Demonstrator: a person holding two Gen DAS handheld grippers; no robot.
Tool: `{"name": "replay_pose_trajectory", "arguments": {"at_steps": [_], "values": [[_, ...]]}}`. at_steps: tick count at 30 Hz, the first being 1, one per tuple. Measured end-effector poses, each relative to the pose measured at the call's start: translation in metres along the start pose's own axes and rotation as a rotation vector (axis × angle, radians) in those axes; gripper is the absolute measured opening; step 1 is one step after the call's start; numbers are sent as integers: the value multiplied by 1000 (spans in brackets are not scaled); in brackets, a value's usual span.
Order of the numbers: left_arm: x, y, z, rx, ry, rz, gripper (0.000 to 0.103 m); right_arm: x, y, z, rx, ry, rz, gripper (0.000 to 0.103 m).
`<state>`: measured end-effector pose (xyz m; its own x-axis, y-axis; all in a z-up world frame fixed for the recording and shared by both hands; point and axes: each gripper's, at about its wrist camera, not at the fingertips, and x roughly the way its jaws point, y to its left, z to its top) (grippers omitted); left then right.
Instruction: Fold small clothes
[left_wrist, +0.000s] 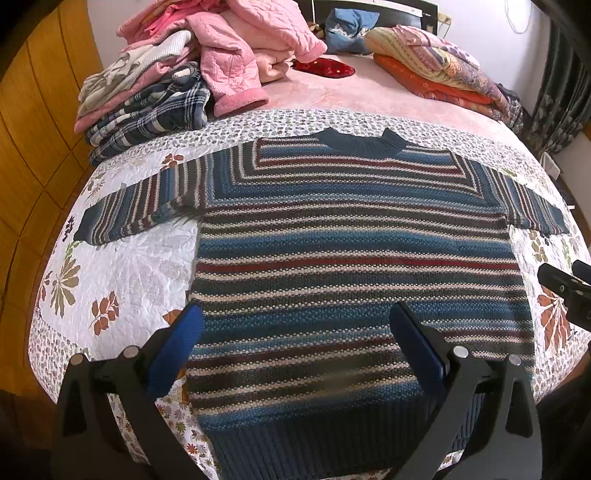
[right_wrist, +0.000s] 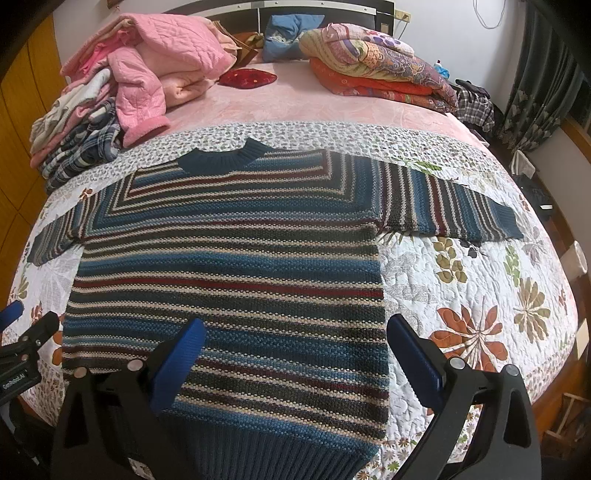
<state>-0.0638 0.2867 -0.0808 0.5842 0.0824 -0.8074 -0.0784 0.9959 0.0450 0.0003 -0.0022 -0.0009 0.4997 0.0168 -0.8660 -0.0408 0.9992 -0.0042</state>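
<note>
A striped knit sweater (left_wrist: 351, 258) is lying flat on the floral quilt (left_wrist: 122, 273) covering the near half of the bed, collar pointing toward the headboard and both short sleeves stretched out sideways. The left gripper (left_wrist: 295, 343) is hovering over the hem with its blue fingers (left_wrist: 177, 343) spread wide, gripping nothing. The right gripper (right_wrist: 295, 354) is hanging over the hem's right corner, its fingers (right_wrist: 417, 358) likewise spread and empty. Behind the sweater, a heap of pink quilted garments (right_wrist: 155, 74) and plaid clothes (right_wrist: 85, 147) is crowding the far left of the bed, a red embroidered piece (right_wrist: 248, 78) is sitting mid-bed, and folded patterned quilts (right_wrist: 376, 70) are stacked at the far right. The ribbed hem is partly disappearing behind the gripper bodies, and the left sleeve's end is being squeezed by lens distortion in the right wrist view.
</note>
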Motion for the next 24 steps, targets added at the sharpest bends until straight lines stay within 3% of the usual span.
{"name": "replay_pose_trajectory", "arguments": {"at_steps": [13, 19, 24], "values": [[-2, -1, 1, 3, -8, -1, 100, -1, 0, 0, 3, -1, 0, 99], [0, -1, 3, -6, -16, -60, 100, -3, -10, 3, 21, -9, 6, 99], [13, -15, 7, 41, -19, 10, 100, 1, -34, 21, 71, -9, 5, 99]]}}
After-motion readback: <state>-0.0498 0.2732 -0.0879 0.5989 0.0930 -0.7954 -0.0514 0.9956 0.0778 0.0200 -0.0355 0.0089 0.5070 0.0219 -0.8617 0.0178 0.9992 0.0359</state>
